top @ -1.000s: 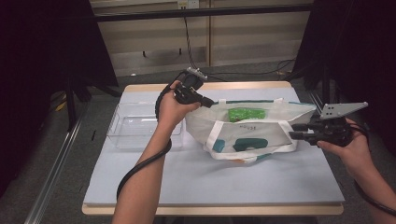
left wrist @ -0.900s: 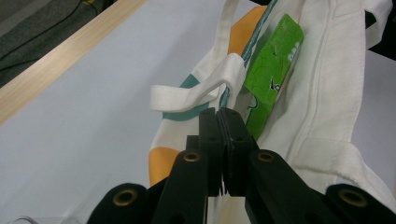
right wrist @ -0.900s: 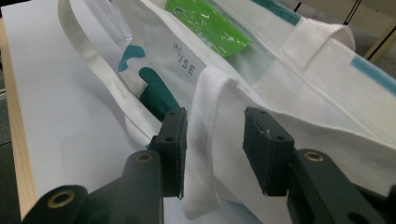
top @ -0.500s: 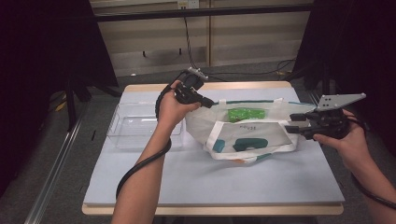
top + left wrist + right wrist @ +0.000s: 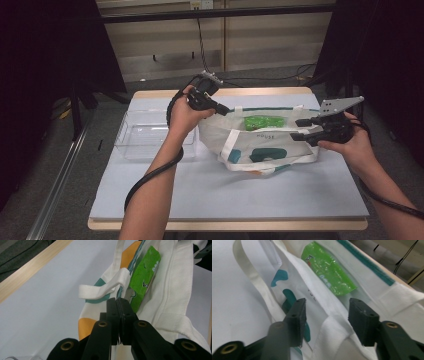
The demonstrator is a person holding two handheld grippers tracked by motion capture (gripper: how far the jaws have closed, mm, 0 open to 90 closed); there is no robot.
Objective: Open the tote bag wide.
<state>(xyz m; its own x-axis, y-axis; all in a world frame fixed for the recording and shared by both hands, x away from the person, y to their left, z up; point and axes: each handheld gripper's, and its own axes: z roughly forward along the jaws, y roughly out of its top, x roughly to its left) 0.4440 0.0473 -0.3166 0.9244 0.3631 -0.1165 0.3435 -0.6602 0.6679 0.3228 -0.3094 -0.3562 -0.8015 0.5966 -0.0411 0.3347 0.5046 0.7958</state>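
- Canvas tote bag (image 5: 260,142), soft and limp, sits mid-table beside clear bin (image 5: 150,135); green packet (image 5: 261,121) inside.
- Left gripper (image 5: 119,302) pinches the bag's rim tight; hem grips best.
- Right gripper (image 5: 325,312) straddles the opposite rim, jaws apart, lately narrowing, not pressing.

The high view is evenly lit from above: the pale blue-grey tabletop (image 5: 200,195) is bright while the room around it falls into near-black, especially at both upper corners. Shadows under the white canvas tote bag with teal print (image 5: 260,145) are soft and short. The clear plastic rectangular bin (image 5: 145,137) shows faint glints along its rim. In the left gripper view the near black jaws are soft, and the glossy green plastic packet (image 5: 143,275) looks sharper. In the right gripper view the left jaw is smeared, probably by motion; the packet (image 5: 328,272) carries mild glare.
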